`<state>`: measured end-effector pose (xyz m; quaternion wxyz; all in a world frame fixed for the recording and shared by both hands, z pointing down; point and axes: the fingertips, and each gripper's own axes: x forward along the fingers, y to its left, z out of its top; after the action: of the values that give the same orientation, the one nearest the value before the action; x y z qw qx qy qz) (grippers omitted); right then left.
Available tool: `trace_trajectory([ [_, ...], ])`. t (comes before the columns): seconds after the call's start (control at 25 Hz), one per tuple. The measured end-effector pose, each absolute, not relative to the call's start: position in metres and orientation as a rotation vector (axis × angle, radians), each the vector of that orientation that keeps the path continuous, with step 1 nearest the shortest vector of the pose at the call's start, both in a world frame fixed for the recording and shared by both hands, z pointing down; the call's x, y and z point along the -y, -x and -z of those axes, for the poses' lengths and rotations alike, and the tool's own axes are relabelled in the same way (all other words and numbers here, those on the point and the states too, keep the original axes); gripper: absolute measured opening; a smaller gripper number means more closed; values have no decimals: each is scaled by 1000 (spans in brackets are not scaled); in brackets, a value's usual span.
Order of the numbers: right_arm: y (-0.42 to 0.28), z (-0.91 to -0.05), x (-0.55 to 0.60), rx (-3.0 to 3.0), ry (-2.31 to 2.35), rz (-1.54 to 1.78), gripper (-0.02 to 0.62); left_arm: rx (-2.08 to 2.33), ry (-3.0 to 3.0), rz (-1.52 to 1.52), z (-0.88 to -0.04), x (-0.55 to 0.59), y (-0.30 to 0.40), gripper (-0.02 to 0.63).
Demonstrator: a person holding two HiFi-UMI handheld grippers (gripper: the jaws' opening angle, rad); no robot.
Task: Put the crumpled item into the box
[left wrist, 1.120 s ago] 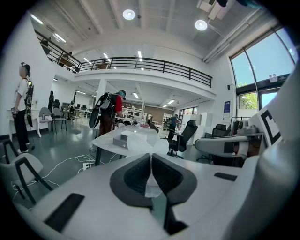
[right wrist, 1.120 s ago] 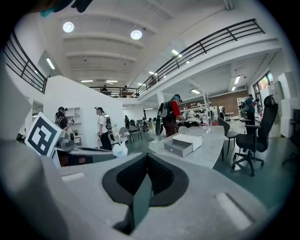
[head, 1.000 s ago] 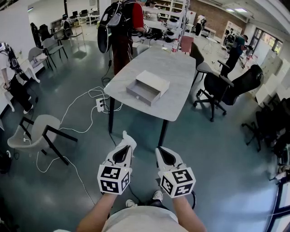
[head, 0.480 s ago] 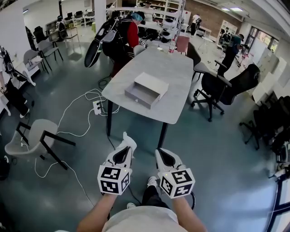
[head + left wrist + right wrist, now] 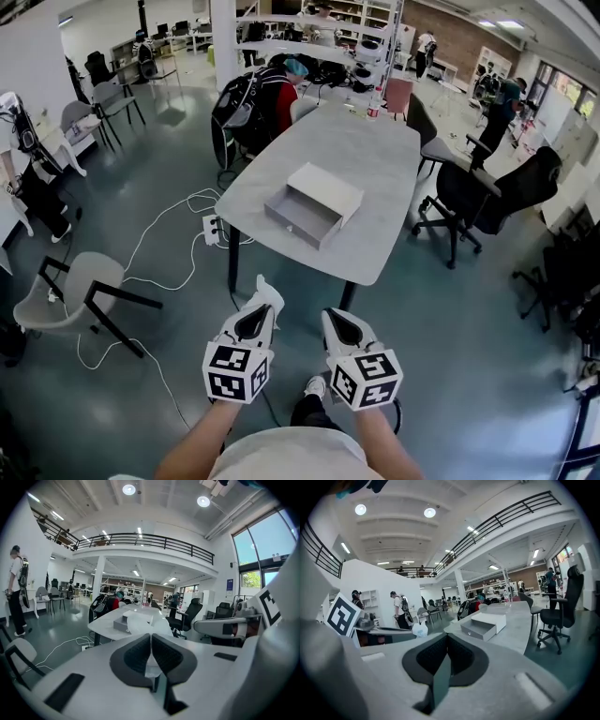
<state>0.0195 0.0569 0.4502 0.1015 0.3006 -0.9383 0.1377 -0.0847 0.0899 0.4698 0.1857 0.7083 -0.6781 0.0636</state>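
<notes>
A white box with its grey drawer pulled open lies on the grey table ahead; it also shows as the box in the right gripper view. My left gripper hangs over the floor short of the table, shut on a white crumpled item. That item sticks out past the left gripper and partly hides the box. Beside it, my right gripper is shut with nothing in it, as the right gripper view confirms; there the crumpled item shows at left.
A person with a backpack bends at the table's far left corner. White cables and a power strip lie on the floor by the left table leg. A grey chair stands at left, black office chairs at right.
The table sits a little nearer and lower in the head view. The person at its far corner has bent down. Both grippers keep their place and grip.
</notes>
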Motion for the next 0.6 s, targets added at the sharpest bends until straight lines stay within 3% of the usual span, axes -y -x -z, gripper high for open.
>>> trace_trajectory([
  [0.6, -5, -456, 70, 2791, -756, -469, 5, 1952, -1896, -224, -476, 34, 90, 15],
])
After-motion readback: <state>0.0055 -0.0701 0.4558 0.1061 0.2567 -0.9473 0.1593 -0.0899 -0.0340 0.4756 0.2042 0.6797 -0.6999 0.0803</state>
